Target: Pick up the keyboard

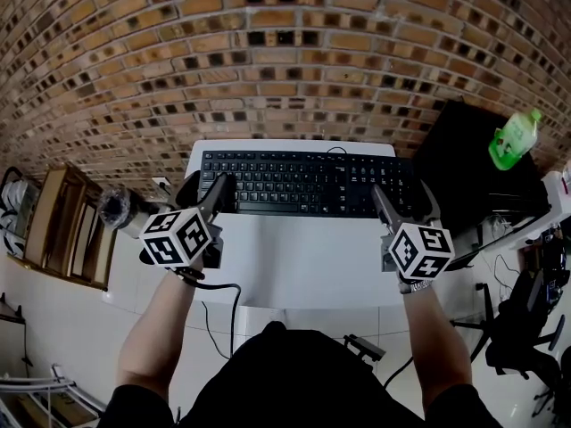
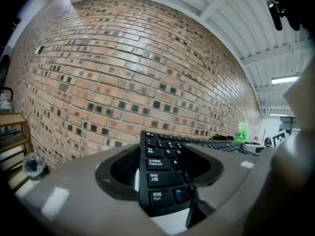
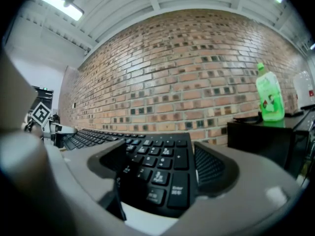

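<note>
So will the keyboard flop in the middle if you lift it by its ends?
Probably not: the keyboard looks like one hard plastic slab, lying straight between the left gripper and right gripper at its ends. Being thin, it is likely light. Held by one end only, it might tip.

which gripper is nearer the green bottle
Right. The right gripper grips the keyboard at the end on the side of the green bottle; the left gripper grips the opposite end, farther away.
</note>
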Demonstrator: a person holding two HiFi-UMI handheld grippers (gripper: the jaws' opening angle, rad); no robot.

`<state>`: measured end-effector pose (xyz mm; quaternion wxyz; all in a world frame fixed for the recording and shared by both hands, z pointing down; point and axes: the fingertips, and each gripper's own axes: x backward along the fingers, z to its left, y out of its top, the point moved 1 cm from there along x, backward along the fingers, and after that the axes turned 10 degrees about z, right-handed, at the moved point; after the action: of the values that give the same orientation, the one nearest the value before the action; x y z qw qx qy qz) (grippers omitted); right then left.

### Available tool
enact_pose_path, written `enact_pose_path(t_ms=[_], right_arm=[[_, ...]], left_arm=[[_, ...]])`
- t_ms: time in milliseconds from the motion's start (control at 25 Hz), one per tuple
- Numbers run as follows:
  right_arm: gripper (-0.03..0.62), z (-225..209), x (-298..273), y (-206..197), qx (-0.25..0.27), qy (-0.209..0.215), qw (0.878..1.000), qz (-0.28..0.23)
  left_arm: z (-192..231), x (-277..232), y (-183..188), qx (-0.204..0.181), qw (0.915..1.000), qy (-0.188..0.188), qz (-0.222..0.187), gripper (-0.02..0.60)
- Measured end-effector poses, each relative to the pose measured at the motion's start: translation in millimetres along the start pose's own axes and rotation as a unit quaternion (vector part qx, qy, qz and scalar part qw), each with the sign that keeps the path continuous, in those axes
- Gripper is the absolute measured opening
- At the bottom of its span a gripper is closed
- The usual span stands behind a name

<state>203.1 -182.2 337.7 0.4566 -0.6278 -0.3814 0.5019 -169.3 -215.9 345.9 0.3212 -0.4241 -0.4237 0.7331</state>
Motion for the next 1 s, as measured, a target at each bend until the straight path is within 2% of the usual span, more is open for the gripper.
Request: enact_pose_path(t_ms=[1000], right_arm=[[0.419, -1, 2, 8, 0.003, -0.005, 1.0, -0.012]], left_arm=[[-4, 2, 10, -0.001, 0.9999, -0.003, -0.016, 0.25]])
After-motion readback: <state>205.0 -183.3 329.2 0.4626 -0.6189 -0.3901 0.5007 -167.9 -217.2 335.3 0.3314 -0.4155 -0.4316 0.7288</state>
